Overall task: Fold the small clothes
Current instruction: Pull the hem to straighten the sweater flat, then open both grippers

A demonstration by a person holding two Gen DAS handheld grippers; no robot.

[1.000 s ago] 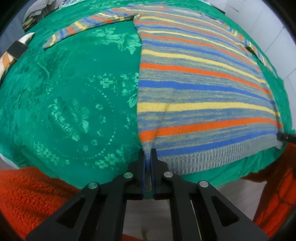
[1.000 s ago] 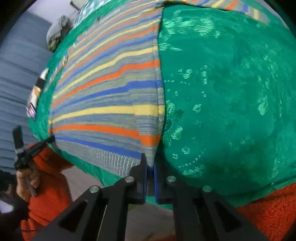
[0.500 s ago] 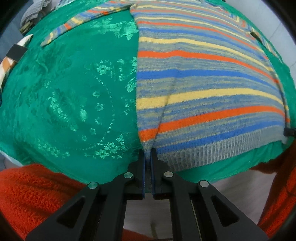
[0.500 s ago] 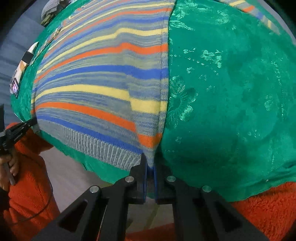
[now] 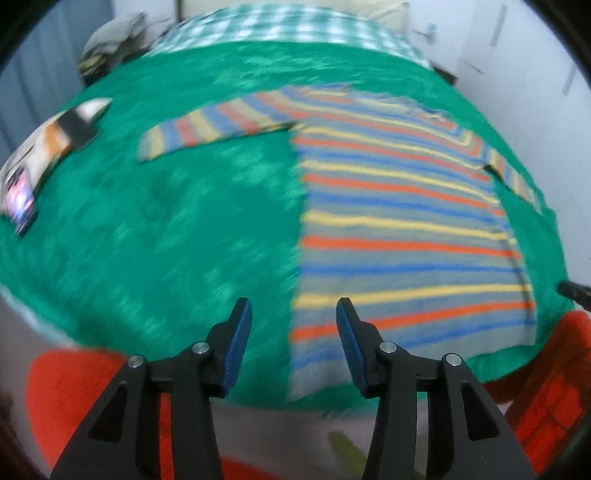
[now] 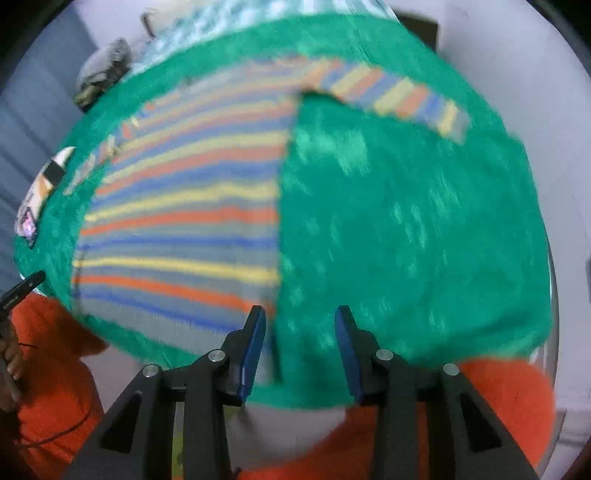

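Left tool [image 5: 293,345]: fingers spread wide, blue pads facing each other, nothing between them; it hangs over the near edge of the bed, with the sweater's near left corner showing in the gap.

Right tool [image 6: 300,349]: fingers likewise spread apart and holding nothing, above the near edge of the bed, with the sweater's near right corner in the gap by its left finger.

Sweater [image 5: 399,236]: a small knitted one in grey with orange, yellow and blue stripes, lying flat on the green bedspread [image 5: 177,229]. Its ribbed hem runs along the near edge of the bed, its body reaches toward the far side.

Sleeves: the left sleeve [image 5: 218,127] lies stretched out flat toward the left edge of the bed; the right sleeve [image 6: 399,94] points out toward the right edge.

Bedspread: green with a paler flower pattern, covering most of the bed; both views are blurred by motion, so the pattern shows only as streaks.

Left edge of the bed: a flat printed packet or booklet [image 5: 44,155] in white, orange and black lies well apart from the sweater; what it is cannot be told.

Far side: a checked green-and-white cover [image 5: 280,27] lies beyond the bedspread, and a grey bundle of cloth [image 5: 114,44] sits at the far left corner.

Person: orange fleecy clothing [image 6: 55,387] fills the bottom of both views, just beside the near edge of the bed.
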